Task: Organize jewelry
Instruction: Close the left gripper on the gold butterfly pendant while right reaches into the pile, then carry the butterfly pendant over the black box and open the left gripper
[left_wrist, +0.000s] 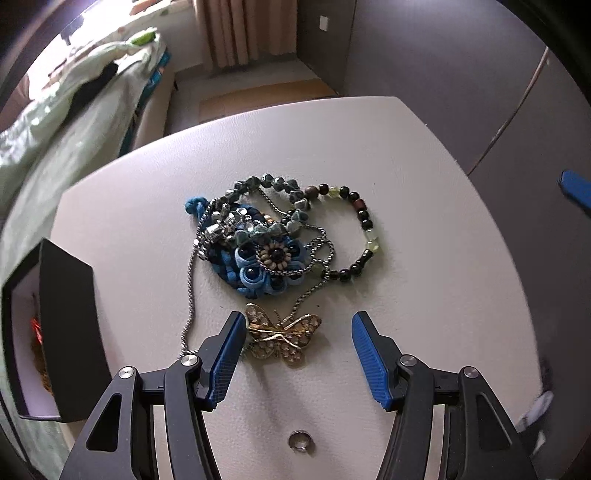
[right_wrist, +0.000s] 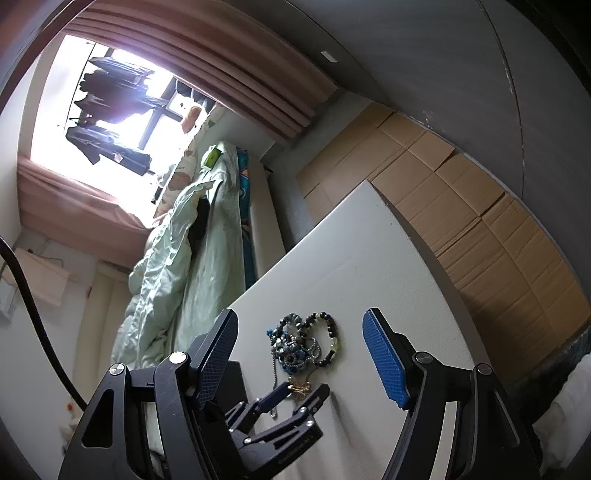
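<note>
Nearest lens in left wrist view: small metal ring on white table, lying between the finger bases, untouched. Just ahead, left gripper w/ jaws moderately apart, nothing pinched. Gold butterfly brooch sits btwn the pads but off-centre: hugging left pad, possibly touching it, clear gap to the right pad. Brooch body runs roughly across the jaw gap, wings spread fore and aft. Silver chain trails from the butterfly up into the tangled pile: blue fabric flower piece, faceted grey-green beads, dark bead bracelet, all overlapping further along the table.

Black box at table's left edge, open side facing camera, white lining, something red/gold inside – likely the drop spot.

Right gripper in its own view: jaws wide, empty, held back and above, well clear of the pile. From there, left tool seen low over the brooch, fingers either side.

Judgement: left hand far nearer, so the grab looks like its job. Needs a small shift toward its own left to centre the butterfly before closing; chain likely to drag pile along.
</note>
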